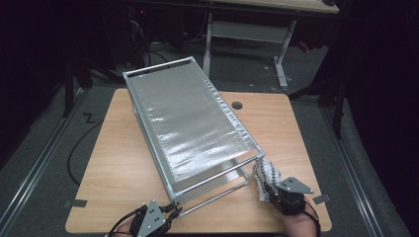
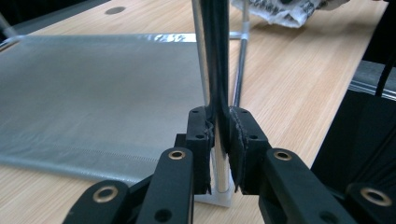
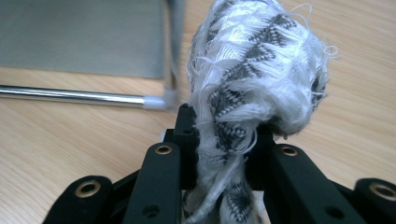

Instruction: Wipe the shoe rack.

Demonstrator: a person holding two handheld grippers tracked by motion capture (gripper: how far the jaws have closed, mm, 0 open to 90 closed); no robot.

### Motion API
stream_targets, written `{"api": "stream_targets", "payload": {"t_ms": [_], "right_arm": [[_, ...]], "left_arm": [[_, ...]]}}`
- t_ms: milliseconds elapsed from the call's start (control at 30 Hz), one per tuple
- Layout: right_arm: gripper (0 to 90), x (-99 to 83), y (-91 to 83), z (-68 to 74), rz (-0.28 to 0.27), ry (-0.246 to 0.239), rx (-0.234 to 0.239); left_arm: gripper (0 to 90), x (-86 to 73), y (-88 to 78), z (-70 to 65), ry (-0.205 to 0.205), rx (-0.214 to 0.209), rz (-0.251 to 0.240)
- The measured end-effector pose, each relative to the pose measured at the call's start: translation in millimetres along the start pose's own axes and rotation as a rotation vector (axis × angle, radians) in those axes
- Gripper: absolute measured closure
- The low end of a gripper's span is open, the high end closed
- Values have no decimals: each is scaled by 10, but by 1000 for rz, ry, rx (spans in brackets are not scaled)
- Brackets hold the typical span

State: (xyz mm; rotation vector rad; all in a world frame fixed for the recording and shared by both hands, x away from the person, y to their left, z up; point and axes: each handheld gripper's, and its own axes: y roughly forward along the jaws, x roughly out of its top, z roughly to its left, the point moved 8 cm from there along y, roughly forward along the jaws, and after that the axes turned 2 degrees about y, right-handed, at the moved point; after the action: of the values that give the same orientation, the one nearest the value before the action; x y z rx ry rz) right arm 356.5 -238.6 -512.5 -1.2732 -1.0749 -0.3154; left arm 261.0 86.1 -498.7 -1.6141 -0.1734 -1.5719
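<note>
A metal-framed rack [image 1: 188,118] with a silvery fabric top stands askew on the wooden table [image 1: 113,163]. My left gripper [image 1: 173,210] is at its near left corner, shut on the upright chrome post [image 2: 201,60]; the left gripper [image 2: 218,140] has its pads pressed against the post just above the white foot. My right gripper [image 1: 267,190] is by the rack's near right corner, shut on a bunched white-and-grey patterned cloth [image 1: 267,173]. The cloth [image 3: 252,65] bulges above the right gripper [image 3: 219,135], next to the rack's bottom rod [image 3: 70,94].
A round cable hole [image 1: 237,105] is in the table's far right. Behind the table stands another desk [image 1: 247,29] on white legs. A black cable [image 1: 79,143] lies on the grey floor to the left. The table's front edge runs just under both hands.
</note>
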Motion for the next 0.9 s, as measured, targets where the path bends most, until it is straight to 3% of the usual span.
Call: {"api": "stream_targets", "payload": {"t_ms": [200, 333, 367, 533, 700, 800, 900], "right_arm": [[731, -195, -170, -299, 10, 88, -58], [732, -318, -181, -366, 38, 105, -67], [731, -409, -174, -398, 67, 114, -69], [730, -580, -127, -438, 121, 122, -68], [715, -624, -106, -425, 134, 128, -67], [668, -609, -104, -422, 130, 90, -78], [594, -595, -119, -406, 134, 112, -81]], "left_arm": [[786, 85, 134, -76, 22, -44, -9], [787, 118, 189, -102, 30, -62, -12], [787, 140, 225, -121, 34, -71, -15], [787, 168, 270, -146, 40, -84, -17], [788, 186, 302, -165, 40, -93, -20], [788, 190, 309, -168, 42, -96, -19], [788, 191, 312, -169, 42, -97, -19]]}}
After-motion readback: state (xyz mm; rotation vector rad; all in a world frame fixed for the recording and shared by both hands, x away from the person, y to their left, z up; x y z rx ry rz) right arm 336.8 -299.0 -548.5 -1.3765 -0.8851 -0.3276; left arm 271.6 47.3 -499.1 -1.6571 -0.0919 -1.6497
